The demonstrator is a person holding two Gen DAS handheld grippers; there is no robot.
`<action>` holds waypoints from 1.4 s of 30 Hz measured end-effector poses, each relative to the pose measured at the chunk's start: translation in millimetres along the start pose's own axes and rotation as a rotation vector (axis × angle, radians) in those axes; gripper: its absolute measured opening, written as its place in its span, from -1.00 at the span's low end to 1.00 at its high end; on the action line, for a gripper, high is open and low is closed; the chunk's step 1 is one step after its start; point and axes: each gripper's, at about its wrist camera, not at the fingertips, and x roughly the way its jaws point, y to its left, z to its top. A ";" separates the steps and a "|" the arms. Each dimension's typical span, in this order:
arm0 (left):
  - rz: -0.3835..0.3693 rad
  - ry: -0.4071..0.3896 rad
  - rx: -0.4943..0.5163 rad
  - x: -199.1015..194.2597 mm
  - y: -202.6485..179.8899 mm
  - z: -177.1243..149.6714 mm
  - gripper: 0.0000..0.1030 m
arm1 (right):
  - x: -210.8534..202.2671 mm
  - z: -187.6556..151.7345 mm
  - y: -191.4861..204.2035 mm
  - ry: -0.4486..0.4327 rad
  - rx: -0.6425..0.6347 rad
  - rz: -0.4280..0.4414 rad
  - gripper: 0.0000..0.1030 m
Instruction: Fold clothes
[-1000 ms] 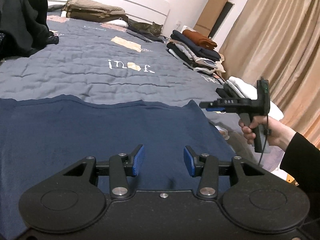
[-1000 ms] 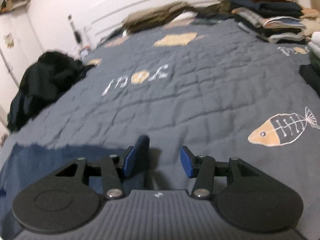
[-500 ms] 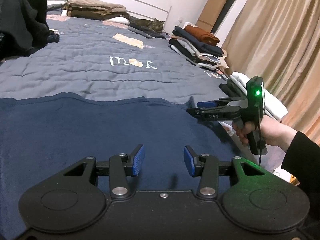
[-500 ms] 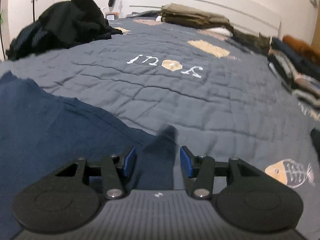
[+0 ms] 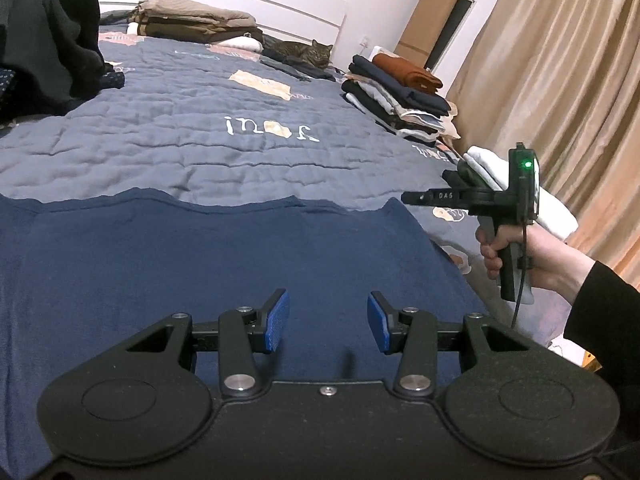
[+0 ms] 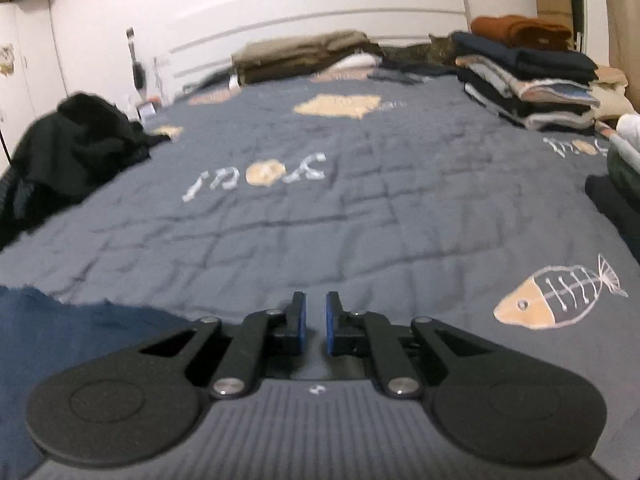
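Note:
A navy garment lies spread flat on the grey quilted bed. My left gripper is open and empty, low over the garment's near part. My right gripper has its jaws nearly closed with a thin gap and nothing visible between them; it hovers over the quilt just past the garment's right corner. In the left wrist view the right gripper is held in the air off the garment's right edge.
A stack of folded clothes sits at the bed's right side, with white folded items nearer. A dark heap of clothes lies at the far left. A tabby cat and tan folded bedding lie by the headboard. Curtains hang at right.
My right gripper has closed its jaws from open and lifted off the garment's corner, swinging right. My left gripper has stayed open in place.

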 end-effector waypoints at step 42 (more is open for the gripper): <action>0.041 0.006 0.006 -1.9 3.3 -1.3 -0.16 | 2.4 -9.7 -21.5 -0.001 0.108 0.000 -0.90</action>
